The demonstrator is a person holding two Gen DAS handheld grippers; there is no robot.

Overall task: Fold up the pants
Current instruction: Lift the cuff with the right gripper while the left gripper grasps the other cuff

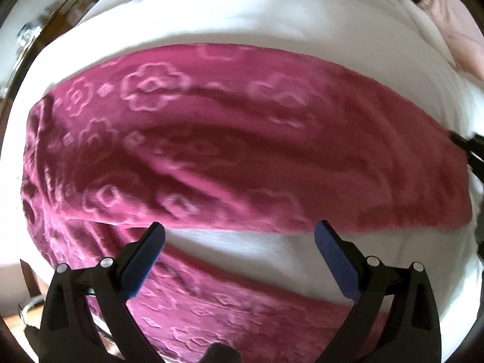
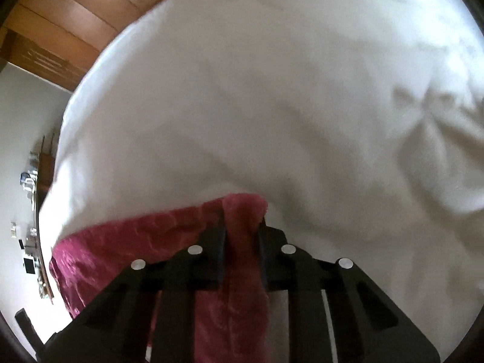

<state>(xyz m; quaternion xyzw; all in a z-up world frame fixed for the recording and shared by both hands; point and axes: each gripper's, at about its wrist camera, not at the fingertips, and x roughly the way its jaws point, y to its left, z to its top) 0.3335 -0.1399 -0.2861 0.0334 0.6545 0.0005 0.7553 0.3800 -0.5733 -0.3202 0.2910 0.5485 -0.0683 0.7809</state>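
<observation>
Pants: pink pants (image 1: pixel 230 151) with flower print, spread across the middle of the left view on the white sheet (image 1: pixel 242 18).
Your left claw (image 1: pixel 239 236): fingers spread wide, gripping nothing, low in frame over the cloth.
Your right claw (image 2: pixel 242 227): pinching a pants edge (image 2: pixel 242 208) at bottom center, fabric bunched between the fingers.
Background: wood panel (image 2: pixel 69 9), upper left.

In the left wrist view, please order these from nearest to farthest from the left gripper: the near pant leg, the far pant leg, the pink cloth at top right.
From the left gripper:
1. Near pant leg, below its fingers.
2. Far pant leg, ahead across the white bedding.
3. Pink cloth, top right corner.
</observation>
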